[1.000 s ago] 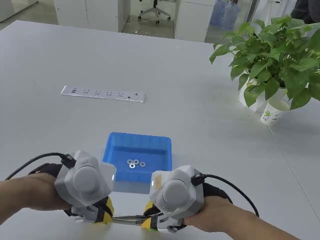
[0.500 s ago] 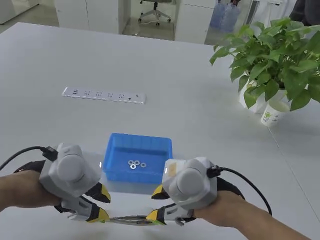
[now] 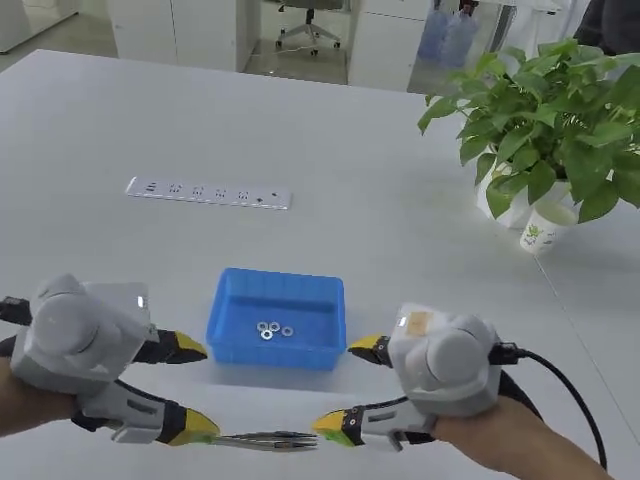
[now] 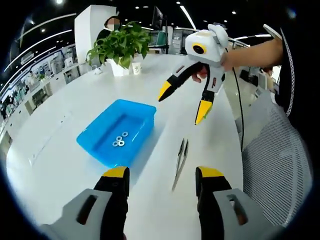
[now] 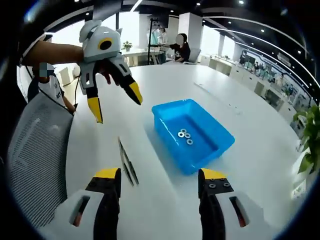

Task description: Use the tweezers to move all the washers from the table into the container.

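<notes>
Left tongs (image 3: 200,390), right tongs (image 3: 340,386) gape; tweezers (image 3: 265,437) free between.

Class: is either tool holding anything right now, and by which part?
Nothing is held. The left tool and right tool are both open, and the tweezers lie free on the table between them.

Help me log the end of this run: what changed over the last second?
The left tool and the right tool drew apart sideways, away from the tweezers, and their jaws opened wide. The tweezers lie free on the table between them. The washers stayed in the blue container, which did not move.
</notes>
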Motion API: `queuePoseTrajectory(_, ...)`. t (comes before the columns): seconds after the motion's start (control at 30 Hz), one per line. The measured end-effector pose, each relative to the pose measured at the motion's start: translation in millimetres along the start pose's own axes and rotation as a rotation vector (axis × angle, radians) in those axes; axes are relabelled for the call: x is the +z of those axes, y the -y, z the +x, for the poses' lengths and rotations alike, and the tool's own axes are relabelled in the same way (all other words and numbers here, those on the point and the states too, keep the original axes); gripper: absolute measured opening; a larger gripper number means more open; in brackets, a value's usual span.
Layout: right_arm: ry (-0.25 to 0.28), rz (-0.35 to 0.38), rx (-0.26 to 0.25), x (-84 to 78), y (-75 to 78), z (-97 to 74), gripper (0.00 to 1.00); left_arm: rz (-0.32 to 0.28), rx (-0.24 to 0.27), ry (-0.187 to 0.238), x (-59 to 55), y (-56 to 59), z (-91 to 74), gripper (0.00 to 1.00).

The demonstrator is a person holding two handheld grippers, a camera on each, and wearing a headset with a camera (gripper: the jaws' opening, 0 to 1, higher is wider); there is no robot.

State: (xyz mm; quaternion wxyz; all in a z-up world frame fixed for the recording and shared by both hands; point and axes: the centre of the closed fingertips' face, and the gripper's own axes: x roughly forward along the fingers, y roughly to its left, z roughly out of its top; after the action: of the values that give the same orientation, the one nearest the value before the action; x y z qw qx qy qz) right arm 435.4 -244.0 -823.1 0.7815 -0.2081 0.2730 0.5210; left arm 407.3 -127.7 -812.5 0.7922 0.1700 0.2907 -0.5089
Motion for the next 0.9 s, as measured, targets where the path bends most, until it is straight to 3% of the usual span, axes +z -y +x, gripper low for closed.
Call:
queuePoseTrajectory(0.13, 0.041, 0.028, -0.042, -0.4, 4.7, -9.0, 0.77, -0.026, 0.04, 0.049, 1.4, -1.5, -5.1, 0.72)
queuePoseTrajectory(0.3, 0.075, 0.067, -0.066, -3.4, 4.1, -17.4, 0.84, -0.054, 0.084, 0.089, 3.9, 0.1, -11.2, 0.81)
queuePoseTrajectory(0.47, 0.099, 0.101, -0.088, -2.8, 5.1, -21.8, 0.91, -0.093, 0.143, 0.154, 10.3, -3.6, -15.7, 0.89)
queuePoseTrajectory(0.67, 0.134, 0.121, -0.106, 1.2, 2.4, -27.7, 0.96, -0.101, 0.166, 0.177, 16.5, -2.7, -20.0, 0.96)
queuePoseTrajectory(0.9, 0.121, 0.119, -0.11, -6.9, -1.0, -29.0, 1.0, -0.099, 0.153, 0.168, 14.4, 2.0, -20.1, 0.99)
